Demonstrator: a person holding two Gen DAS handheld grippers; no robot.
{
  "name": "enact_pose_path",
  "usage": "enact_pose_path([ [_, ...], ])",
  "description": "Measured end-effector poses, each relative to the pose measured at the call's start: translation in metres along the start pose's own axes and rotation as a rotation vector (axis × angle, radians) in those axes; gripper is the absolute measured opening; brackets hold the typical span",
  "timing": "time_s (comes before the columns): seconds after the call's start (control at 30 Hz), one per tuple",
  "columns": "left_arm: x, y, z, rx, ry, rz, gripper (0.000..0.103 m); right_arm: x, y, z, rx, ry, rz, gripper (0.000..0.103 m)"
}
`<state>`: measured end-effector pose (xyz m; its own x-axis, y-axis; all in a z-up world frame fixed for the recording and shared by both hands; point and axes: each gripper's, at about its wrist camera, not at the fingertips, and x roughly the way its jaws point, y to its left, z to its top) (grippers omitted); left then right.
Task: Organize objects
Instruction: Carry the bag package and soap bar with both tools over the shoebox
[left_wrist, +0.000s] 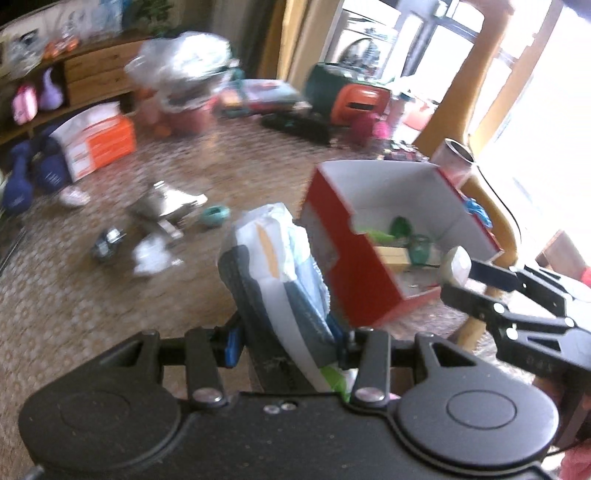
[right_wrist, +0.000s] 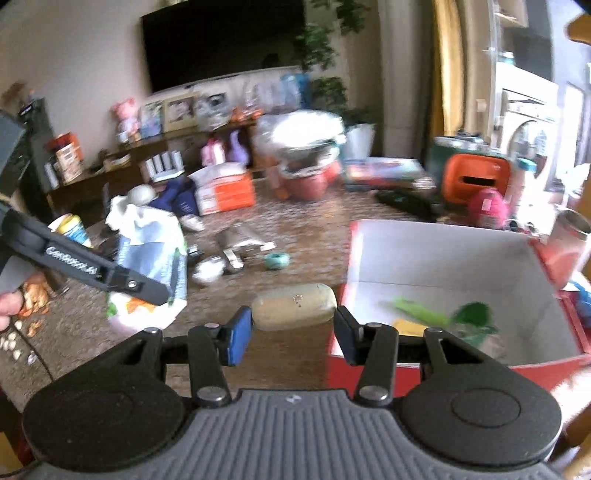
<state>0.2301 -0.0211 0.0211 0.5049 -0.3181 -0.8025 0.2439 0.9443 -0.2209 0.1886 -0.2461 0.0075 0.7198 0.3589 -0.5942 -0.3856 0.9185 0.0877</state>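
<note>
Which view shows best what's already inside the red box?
The right wrist view: it looks over the near wall of the red box onto its white floor and the green items there. The left wrist view shows the box tilted, with the right gripper covering one corner.

White lettering ran along the black arm of the left gripper (right_wrist: 168, 291) in the right wrist view; it seemed to read "GenRobot.AI", though blur left the letters uncertain. Print on the orange and white box (right_wrist: 225, 192) on the floor and on the crumpled packet (right_wrist: 155, 251) was too smeared to read.
</note>
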Motion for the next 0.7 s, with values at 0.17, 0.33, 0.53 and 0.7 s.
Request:
enact_pose_path([
  [0.17,0.011,-0.038,0.01,0.059,0.006,-0.026,0.044,-0.016,-0.043,-0.003,0.047,-0.013,-0.07,0.048],
  [0.33,0.027,-0.069,0.028,0.084,0.017,-0.023,0.044,-0.019,-0.077,-0.007,0.075,-0.019,-0.129,0.048],
  [0.53,0.043,-0.102,0.054,0.114,0.026,-0.022,0.045,-0.013,-0.115,-0.01,0.118,-0.01,-0.173,0.048],
  [0.7,0.063,-0.13,0.075,0.165,0.011,0.035,0.045,-0.006,-0.14,-0.008,0.135,-0.003,-0.198,0.048],
])
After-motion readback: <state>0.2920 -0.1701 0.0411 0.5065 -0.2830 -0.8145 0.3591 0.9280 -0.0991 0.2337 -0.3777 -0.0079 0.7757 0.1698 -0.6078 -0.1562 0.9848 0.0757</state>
